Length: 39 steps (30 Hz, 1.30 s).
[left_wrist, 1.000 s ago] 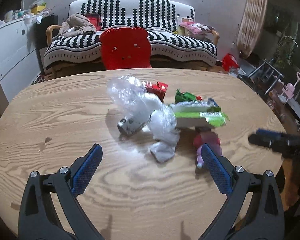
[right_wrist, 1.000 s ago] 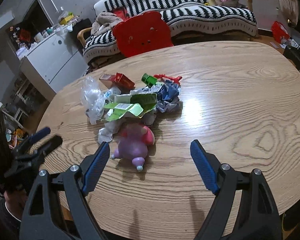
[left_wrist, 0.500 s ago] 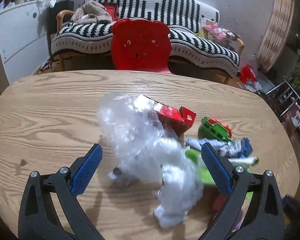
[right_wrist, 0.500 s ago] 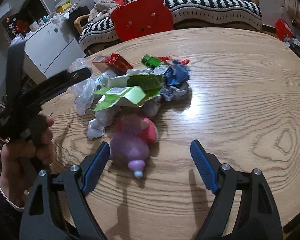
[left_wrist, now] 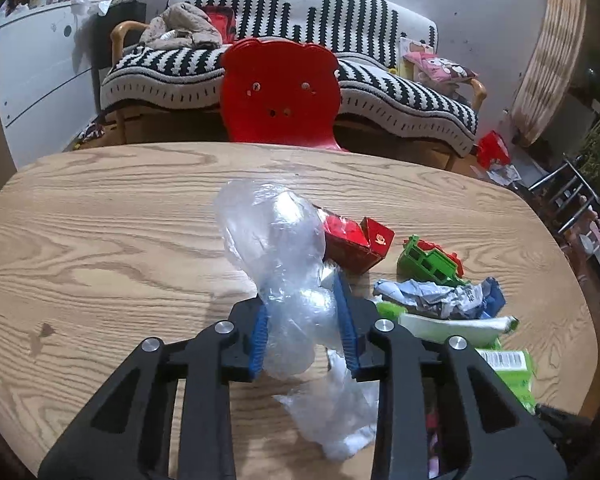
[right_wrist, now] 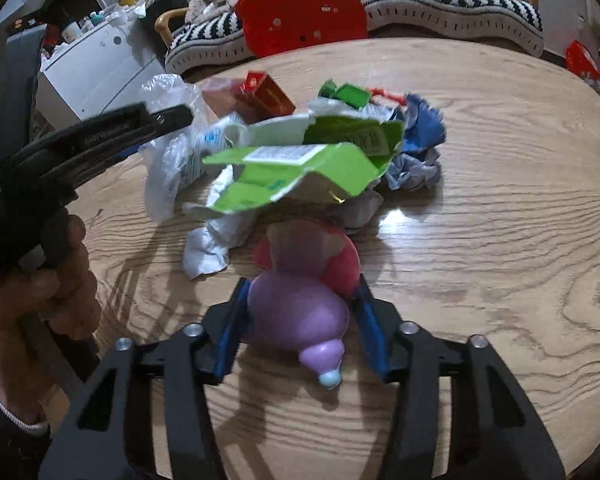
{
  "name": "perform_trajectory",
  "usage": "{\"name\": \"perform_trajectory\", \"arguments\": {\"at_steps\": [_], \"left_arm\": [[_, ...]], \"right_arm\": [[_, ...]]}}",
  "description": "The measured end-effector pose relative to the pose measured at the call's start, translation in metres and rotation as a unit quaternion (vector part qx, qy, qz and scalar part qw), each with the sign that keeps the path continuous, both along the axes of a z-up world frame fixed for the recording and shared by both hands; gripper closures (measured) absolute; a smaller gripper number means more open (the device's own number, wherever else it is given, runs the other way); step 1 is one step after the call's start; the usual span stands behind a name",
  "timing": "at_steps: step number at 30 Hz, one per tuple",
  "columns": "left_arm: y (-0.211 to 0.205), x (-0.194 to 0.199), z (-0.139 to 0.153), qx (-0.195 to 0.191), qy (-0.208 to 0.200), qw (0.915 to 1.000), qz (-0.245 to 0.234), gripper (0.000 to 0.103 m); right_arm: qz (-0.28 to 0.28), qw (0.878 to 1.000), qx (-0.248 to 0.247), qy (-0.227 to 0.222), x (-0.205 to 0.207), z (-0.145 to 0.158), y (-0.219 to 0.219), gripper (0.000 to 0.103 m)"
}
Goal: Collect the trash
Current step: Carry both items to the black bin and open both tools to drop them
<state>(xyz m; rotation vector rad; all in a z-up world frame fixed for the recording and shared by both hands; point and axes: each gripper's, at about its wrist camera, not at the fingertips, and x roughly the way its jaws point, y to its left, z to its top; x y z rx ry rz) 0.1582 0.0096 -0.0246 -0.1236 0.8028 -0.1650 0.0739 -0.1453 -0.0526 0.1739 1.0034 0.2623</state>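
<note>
My left gripper (left_wrist: 303, 320) is clamped on the clear plastic bag (left_wrist: 278, 252), mid-table, nearer the near edge. My right gripper (right_wrist: 298, 316) pinches the purple-pink toy (right_wrist: 304, 288) near the table's (right_wrist: 500, 208) near edge. Trash pile just beyond it: green carton (right_wrist: 300, 164), crumpled blue-white wrapper (right_wrist: 418, 152), red box (left_wrist: 356, 242), green toy truck (left_wrist: 430, 262).

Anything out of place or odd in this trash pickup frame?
Yes. The right gripper is shut on a purple and pink toy, which looks like a plaything rather than trash. The left gripper grips a clear plastic bag, which fits. The green carton is torn open.
</note>
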Motion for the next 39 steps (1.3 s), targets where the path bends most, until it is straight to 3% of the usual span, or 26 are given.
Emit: {"name": "perform_trajectory", "arguments": {"at_steps": [7,15,19,24,28,31,37,39], "left_arm": [[0.016,-0.042,0.033,0.001,-0.023,0.9997,-0.010,0.074],[0.010,-0.066,0.043,0.015,-0.024,0.9994,-0.022,0.074],[-0.012,-0.074,0.049,0.018,-0.026,0.9983,-0.049,0.074],[-0.075,-0.096,0.063,0.008,-0.049,0.9921,-0.115,0.074],[-0.142,-0.120,0.071,-0.012,-0.066,0.9786,-0.195,0.074],[-0.205,-0.140,0.066,-0.016,-0.060,0.9638,-0.259,0.074],[-0.327,-0.185,0.037,-0.019,-0.030,0.9265,-0.375,0.074],[-0.365,-0.204,0.025,-0.022,-0.021,0.9105,-0.412,0.074]], "right_arm": [[-0.003,0.999,0.013,-0.051,-0.035,0.038,-0.028,0.056],[-0.028,0.998,0.009,-0.048,-0.044,0.044,-0.058,0.056],[-0.049,0.997,0.004,-0.061,-0.055,0.055,-0.081,0.056],[-0.102,0.992,-0.012,-0.078,-0.079,0.064,-0.140,0.056],[-0.164,0.982,-0.020,-0.090,-0.114,0.070,-0.208,0.055],[-0.213,0.973,-0.020,-0.091,-0.144,0.070,-0.262,0.055],[-0.312,0.946,-0.017,-0.081,-0.214,0.055,-0.368,0.055],[-0.344,0.936,-0.014,-0.075,-0.240,0.046,-0.400,0.055]]}}
